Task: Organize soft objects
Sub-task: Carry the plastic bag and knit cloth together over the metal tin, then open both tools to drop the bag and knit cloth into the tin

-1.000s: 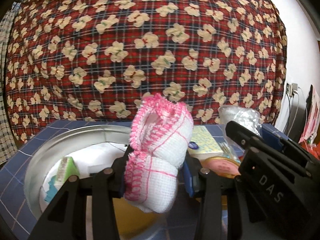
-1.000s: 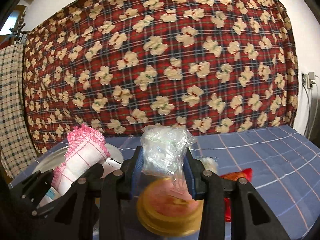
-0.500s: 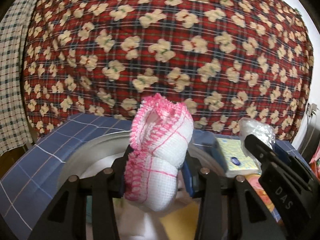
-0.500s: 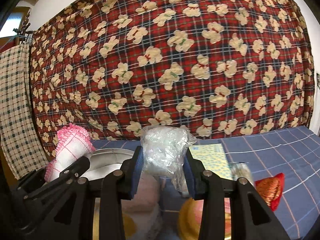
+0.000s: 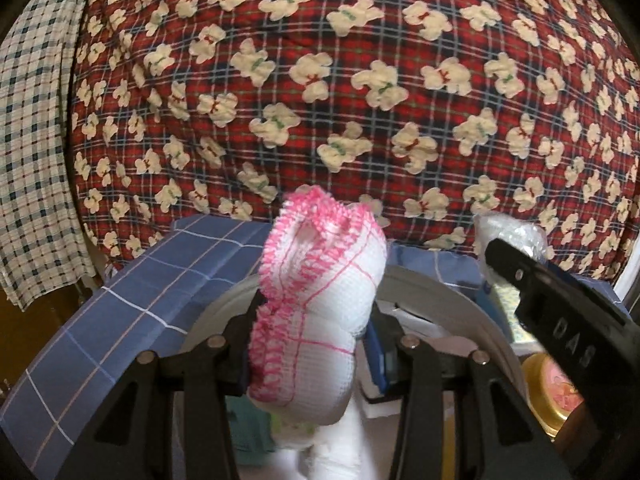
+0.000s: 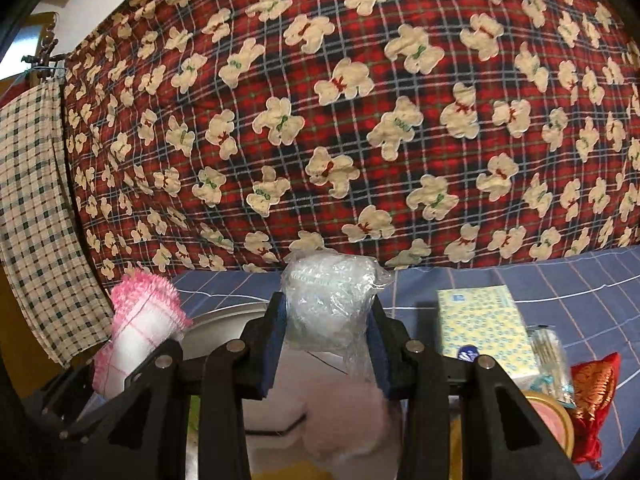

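My left gripper (image 5: 316, 340) is shut on a rolled white cloth with pink stitched edging (image 5: 320, 304), held upright over a round metal basin (image 5: 472, 312). In the right wrist view that cloth (image 6: 136, 336) shows at the lower left. My right gripper (image 6: 326, 344) is shut on a crumpled clear plastic bag (image 6: 328, 304), also above the basin (image 6: 224, 324). The right gripper's arm and the bag (image 5: 516, 236) appear at the right of the left wrist view. White and pale pink soft things lie in the basin below both grippers.
A blue checked cloth (image 6: 520, 280) covers the table. On it lie a yellow patterned tissue pack (image 6: 484, 324), a packet of sticks (image 6: 550, 360), a red and gold pouch (image 6: 592, 392) and a gold-rimmed round tin (image 5: 548, 392). A red bear-print blanket (image 5: 320, 80) hangs behind.
Both grippers have swung left across the table with their loads still held. The basin now lies under both of them, and the tin has slid off to the right.
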Demonstrator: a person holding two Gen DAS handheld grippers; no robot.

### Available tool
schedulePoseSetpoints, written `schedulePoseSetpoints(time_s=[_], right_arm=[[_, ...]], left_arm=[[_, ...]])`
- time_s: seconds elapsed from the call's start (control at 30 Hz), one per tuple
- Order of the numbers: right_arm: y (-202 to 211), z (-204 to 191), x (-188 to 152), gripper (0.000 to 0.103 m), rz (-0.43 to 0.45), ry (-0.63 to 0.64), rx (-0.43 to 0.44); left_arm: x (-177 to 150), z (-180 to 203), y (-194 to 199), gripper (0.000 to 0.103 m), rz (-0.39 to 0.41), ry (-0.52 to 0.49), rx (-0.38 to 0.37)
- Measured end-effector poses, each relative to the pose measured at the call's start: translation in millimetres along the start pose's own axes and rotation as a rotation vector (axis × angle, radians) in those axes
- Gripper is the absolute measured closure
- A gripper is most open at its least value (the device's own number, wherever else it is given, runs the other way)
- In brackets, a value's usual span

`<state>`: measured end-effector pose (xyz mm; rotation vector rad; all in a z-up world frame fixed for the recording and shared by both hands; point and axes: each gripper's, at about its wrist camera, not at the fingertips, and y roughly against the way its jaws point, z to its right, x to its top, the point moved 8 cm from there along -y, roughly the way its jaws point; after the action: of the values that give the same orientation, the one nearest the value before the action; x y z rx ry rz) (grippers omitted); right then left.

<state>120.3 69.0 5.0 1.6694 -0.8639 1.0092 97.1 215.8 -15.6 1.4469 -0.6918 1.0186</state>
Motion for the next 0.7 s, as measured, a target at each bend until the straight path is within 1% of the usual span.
schedulePoseSetpoints(time_s=[0.13, 0.3, 0.4, 0.5, 0.6, 0.7], right_arm=[[-14, -5, 4, 0.062, -0.046, -0.013, 0.017], [-37, -12, -1, 0.062, -0.157, -0.023, 0.042], [-50, -14, -6, 0.062, -0.22, -0.037, 0.048], [-60, -16, -11, 0.062, -0.268, -0.043, 0.049], [-67, -19, -17, 0.062, -0.308, -0.047, 0.056], [-74, -24, -23, 0.062, -0.347, -0.049, 0.067]], left_arm=[[2, -10, -7, 0.06, -0.023, -0.004, 0.033], [0, -20, -15, 0.06, -0.065, 0.003, 0.056], [0, -25, -19, 0.06, -0.078, -0.022, 0.086], [-3, -33, -24, 0.06, -0.091, -0.049, 0.135], [-8, -38, -29, 0.06, -0.117, -0.042, 0.129], [-7, -36, -29, 0.059, -0.111, -0.062, 0.136]])
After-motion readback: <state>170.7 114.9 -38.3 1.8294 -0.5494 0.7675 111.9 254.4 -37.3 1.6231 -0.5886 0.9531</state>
